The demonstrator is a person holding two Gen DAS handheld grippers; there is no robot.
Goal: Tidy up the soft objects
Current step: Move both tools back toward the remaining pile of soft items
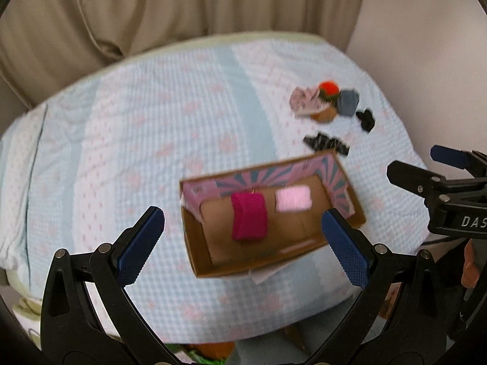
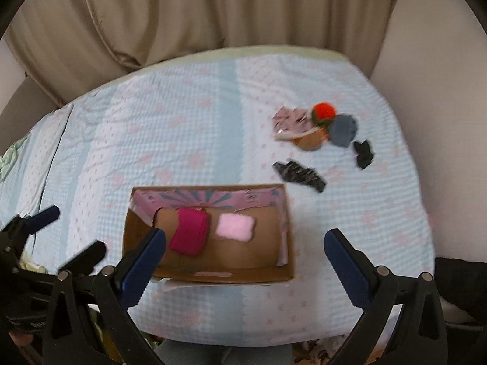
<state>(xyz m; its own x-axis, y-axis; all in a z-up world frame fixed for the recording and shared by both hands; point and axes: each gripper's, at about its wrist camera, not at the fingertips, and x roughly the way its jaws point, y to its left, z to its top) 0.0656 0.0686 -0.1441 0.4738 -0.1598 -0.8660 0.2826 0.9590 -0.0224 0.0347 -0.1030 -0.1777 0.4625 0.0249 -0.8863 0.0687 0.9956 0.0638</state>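
Two grippers: both hang above the near edge of the bed, fingers spread wide and carrying nothing.
Left gripper point(image 1: 243, 243): fingers released, straddling the near half of the cardboard box point(image 1: 197, 261) in its own view.
Right gripper point(image 2: 245, 257): fingers released too, framing the same box from slightly further right.
Box contents: a magenta roll point(image 2: 189, 234) lies toward the left end, a pale pink pad point(image 2: 234, 226) just beside it toward the middle; the right end of the floor is bare.
Box place: on the bed point(image 2: 182, 127), near its front edge, roughly central.
Loose pile: toward the far right corner of the bed, well apart from both grippers, sit a pink patterned cloth point(image 2: 289, 120), an orange-red pompom point(image 2: 324, 111), a grey-blue piece point(image 2: 344, 130) and a tan piece point(image 2: 310, 141), all touching or overlapping.
Strays: a small black piece point(image 2: 363, 153) lies just right of the pile; a black patterned strip point(image 2: 299, 175) lies between the pile and the box's far right corner.
Relation to fingers: every unsorted item is beyond the box, nearer the right gripper.
Risk, judged: the pile is tangled, so a pinch may drag up two pieces at once.
Risk, judged: thin cloth on a soft quilt could let the fingers catch the bedcover instead.
Risk, judged: reaching across may nudge the light box.
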